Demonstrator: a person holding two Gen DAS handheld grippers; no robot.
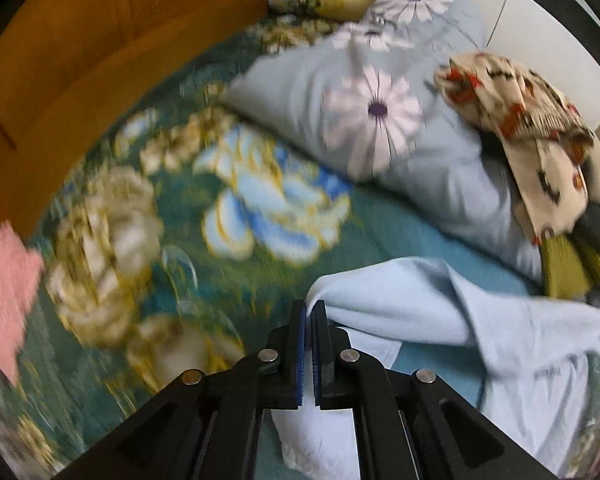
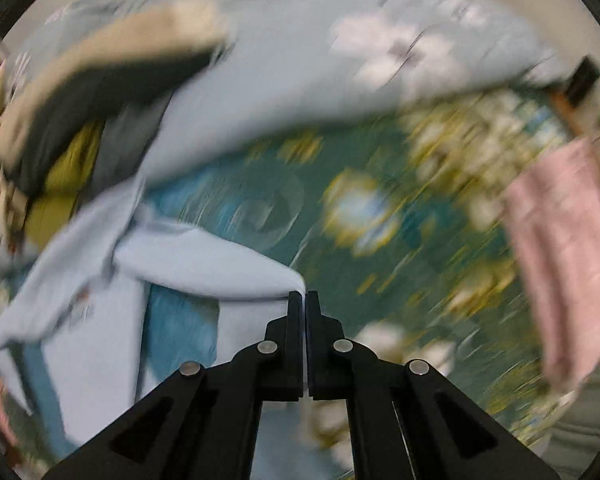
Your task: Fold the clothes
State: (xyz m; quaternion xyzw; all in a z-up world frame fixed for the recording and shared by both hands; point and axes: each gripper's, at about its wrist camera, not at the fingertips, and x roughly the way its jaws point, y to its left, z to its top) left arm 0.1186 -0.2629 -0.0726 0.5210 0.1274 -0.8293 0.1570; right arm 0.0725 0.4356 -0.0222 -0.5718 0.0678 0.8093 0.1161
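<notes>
Step in hand, by judgement: carrying pinched edge of pale blue garment (image 1: 440, 312) across bed to lay fold; both views motion-blurred.

Left gripper (image 1: 309, 310): jaws clenched on garment edge, lower centre of frame. Cloth trails right, partly lifted off green floral bedspread (image 1: 148, 208).

Right gripper (image 2: 302, 300): jaws clamped on garment (image 2: 204, 264) corner, cloth trailing to lower left.

Both grippers point forward over bedspread, low.

Next move calls for: matching edges, keeping cloth taut, setting down flat before releasing.

Pink cloth (image 2: 560, 264) at right; clothes pile (image 1: 540, 152) on daisy quilt (image 1: 340, 112), upper right.
</notes>
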